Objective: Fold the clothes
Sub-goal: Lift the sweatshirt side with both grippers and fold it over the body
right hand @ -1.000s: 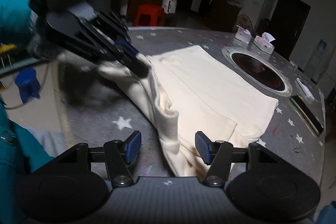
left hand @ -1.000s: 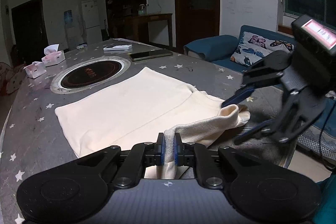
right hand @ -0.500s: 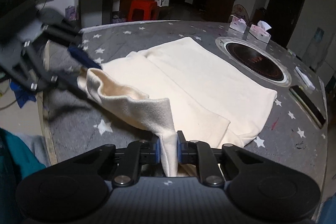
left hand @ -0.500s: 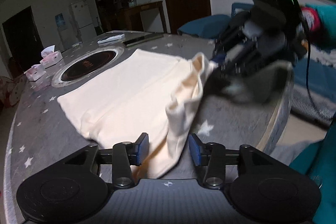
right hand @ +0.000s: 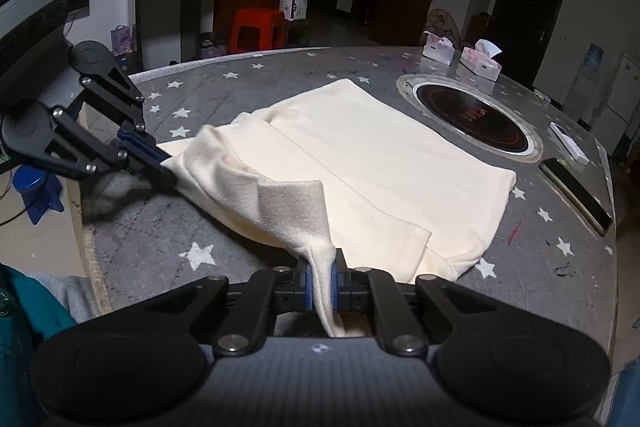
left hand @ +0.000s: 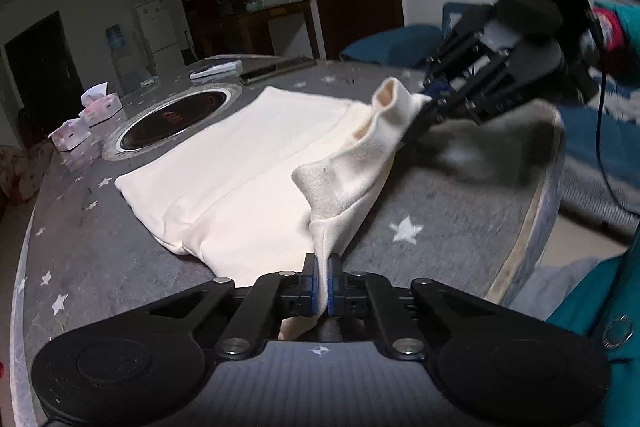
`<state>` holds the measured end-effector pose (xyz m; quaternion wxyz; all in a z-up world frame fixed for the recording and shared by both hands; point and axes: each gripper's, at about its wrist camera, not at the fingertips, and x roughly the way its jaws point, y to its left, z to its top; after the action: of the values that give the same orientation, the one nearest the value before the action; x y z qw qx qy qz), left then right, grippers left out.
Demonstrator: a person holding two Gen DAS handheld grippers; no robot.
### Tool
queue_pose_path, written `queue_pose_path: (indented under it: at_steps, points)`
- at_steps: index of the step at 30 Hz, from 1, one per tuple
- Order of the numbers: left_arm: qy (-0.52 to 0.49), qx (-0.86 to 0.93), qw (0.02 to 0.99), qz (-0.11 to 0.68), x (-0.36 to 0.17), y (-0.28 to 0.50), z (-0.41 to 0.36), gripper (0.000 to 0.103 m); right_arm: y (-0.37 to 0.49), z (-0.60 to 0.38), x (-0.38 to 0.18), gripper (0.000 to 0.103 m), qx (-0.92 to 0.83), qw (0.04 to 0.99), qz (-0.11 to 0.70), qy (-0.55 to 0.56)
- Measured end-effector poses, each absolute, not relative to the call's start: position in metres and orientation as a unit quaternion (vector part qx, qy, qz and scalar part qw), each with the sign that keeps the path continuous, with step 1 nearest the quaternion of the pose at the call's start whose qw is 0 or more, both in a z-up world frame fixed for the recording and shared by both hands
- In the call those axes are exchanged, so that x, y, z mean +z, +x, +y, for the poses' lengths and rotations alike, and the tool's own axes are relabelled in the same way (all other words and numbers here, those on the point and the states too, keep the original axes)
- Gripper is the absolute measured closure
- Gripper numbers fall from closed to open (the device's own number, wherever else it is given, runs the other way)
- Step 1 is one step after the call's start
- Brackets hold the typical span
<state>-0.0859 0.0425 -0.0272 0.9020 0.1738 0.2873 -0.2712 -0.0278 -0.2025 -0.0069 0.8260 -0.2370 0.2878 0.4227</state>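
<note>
Both grippers have changed their hold since a second ago: the right gripper [right hand: 321,277], then spread wide around the cloth, is now clamped on it, and the left gripper [left hand: 323,281] let go half a second back and has pinched the cloth again. In the left wrist view the right gripper [left hand: 430,103] sits at about two o'clock, and the cream garment [left hand: 248,179] runs from its blue pads down to the left gripper at six o'clock. Between the two grips the near edge of the garment stands up off the grey star-patterned counter [left hand: 420,211] in a loose ridge, while the rest lies flat toward eleven o'clock, short of the round inset hob [left hand: 176,117]. Which part of the garment each gripper holds is hard to tell, since the pinched ends vanish between the pads and below the gripper bodies. In the right wrist view the left gripper [right hand: 162,169] reaches in from nine o'clock, its tip blurred over a dark smear on the counter. Two tissue boxes [right hand: 460,57] stand at one o'clock beyond the hob, and a dark phone [right hand: 576,195] lies at three o'clock. A teal sleeve [left hand: 624,23] is cut off by the frame edge.
</note>
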Motion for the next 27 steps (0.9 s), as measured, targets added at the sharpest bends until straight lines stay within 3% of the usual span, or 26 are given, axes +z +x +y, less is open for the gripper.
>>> queue_pose_path:
  at_steps: [14,27]
  points:
    - [0.153,-0.299,0.909,0.245,0.033,-0.144,0.051,0.099,-0.099,-0.232,0.049,0.097,0.461,0.817,0.264,-0.226]
    - [0.182,-0.262,0.921,0.223,0.057,-0.041,0.044,0.099,-0.017,-0.227,0.067,0.098,0.414,0.849,0.259,-0.201]
